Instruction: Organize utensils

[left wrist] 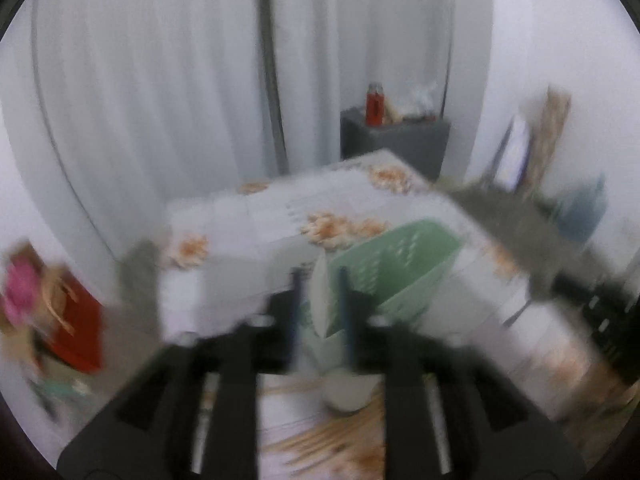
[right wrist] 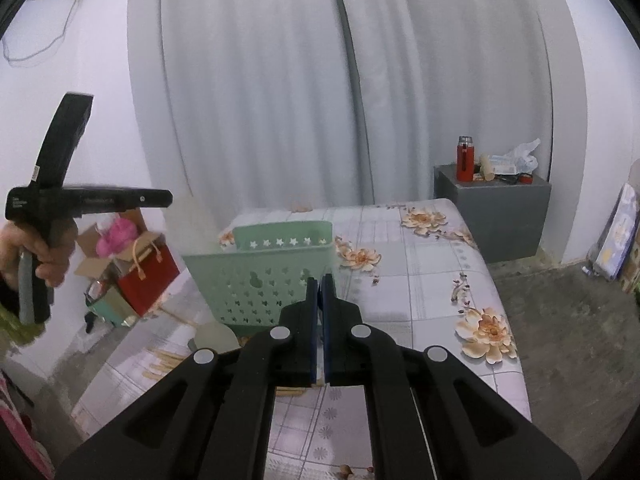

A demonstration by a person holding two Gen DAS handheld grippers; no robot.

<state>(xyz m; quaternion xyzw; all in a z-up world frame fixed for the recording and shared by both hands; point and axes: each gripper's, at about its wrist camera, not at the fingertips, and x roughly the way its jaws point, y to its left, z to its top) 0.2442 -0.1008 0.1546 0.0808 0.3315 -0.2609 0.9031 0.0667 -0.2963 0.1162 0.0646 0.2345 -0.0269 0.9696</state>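
Only right wrist view shows hand point(right wrist: 38, 252) holding left gripper point(right wrist: 170, 197).

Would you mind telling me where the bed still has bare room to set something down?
The floral sheet lies bare to the right of the green basket and behind it, up to the grey cabinet. It is crowded in front of the basket at the left: wooden sticks and a pale round dish lie there.

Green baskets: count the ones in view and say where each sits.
1. The green basket stands upright on the floral tablecloth, just beyond the right gripper. Blur in the left wrist view could hide others.
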